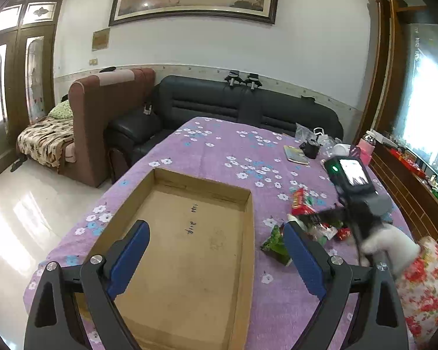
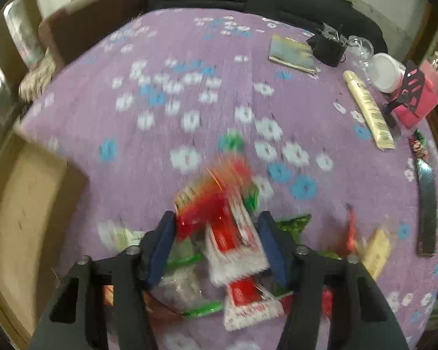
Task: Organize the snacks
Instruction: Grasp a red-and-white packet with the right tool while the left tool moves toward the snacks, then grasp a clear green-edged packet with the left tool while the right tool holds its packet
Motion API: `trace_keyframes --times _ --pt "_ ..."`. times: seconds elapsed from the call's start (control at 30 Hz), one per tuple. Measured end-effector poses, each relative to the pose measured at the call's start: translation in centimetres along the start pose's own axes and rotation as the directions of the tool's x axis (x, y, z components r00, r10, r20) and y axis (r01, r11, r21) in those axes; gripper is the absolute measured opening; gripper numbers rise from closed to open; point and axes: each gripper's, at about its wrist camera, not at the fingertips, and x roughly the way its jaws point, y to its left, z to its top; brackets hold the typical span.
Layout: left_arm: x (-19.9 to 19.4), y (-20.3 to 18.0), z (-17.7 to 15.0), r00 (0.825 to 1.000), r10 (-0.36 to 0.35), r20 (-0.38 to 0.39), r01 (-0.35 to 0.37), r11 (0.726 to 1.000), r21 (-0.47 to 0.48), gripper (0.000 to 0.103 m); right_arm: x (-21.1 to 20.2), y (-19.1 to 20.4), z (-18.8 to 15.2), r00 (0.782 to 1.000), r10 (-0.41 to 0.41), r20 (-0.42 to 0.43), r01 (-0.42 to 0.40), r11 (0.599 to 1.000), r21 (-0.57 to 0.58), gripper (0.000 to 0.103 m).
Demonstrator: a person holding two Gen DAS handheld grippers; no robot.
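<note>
An empty shallow cardboard box (image 1: pixel 189 242) lies on the purple flowered tablecloth (image 1: pixel 219 145). My left gripper (image 1: pixel 216 233) hangs over the box with its jaws wide apart and nothing between them. To the right of the box lies a pile of red and green snack packets (image 1: pixel 303 207). In the right wrist view my right gripper (image 2: pixel 216 224) sits low over this pile, jaws apart, with a red and white packet (image 2: pixel 233 233) between the pads. The view is blurred, so I cannot tell whether the pads touch it. The box edge (image 2: pixel 29 204) shows at the left.
At the table's far right lie a booklet (image 2: pixel 292 51), a black pouch (image 2: pixel 328 48), a white jar (image 2: pixel 385 71), a cream tube (image 2: pixel 368 110), a pink item (image 2: pixel 417 99) and a dark sheathed blade (image 2: pixel 426 204). A black sofa (image 1: pixel 233 102) stands behind the table.
</note>
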Motion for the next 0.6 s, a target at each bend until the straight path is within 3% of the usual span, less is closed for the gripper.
trace_keyframes --times 0.2,0.33,0.43,0.6 --pt "0.6 -1.7 -0.6 0.999 -0.038 -0.02 0.039 0.999 0.033 0.095 -1.9 -3.0 -5.7 0.995 0.07 -0.071 -0.069 0.998 0.014 0.046" --pt "0.7 -3.0 -1.0 0.998 -0.054 -0.027 0.056 0.997 0.059 0.095 -6.8 -6.9 -8.5 0.981 0.177 0.083 -0.185 0.976 0.114 0.046" --pt "1.1 -3.9 -1.4 0.997 -0.069 -0.042 0.071 0.995 0.069 0.095 -9.0 -8.8 -9.8 0.977 0.12 0.177 -0.146 0.979 0.142 0.047" --pt "1.6 -5.6 -2.2 0.992 -0.101 -0.07 0.107 0.991 0.086 0.095 -7.7 -7.9 -10.3 0.97 0.175 0.172 -0.196 0.974 0.117 0.046"
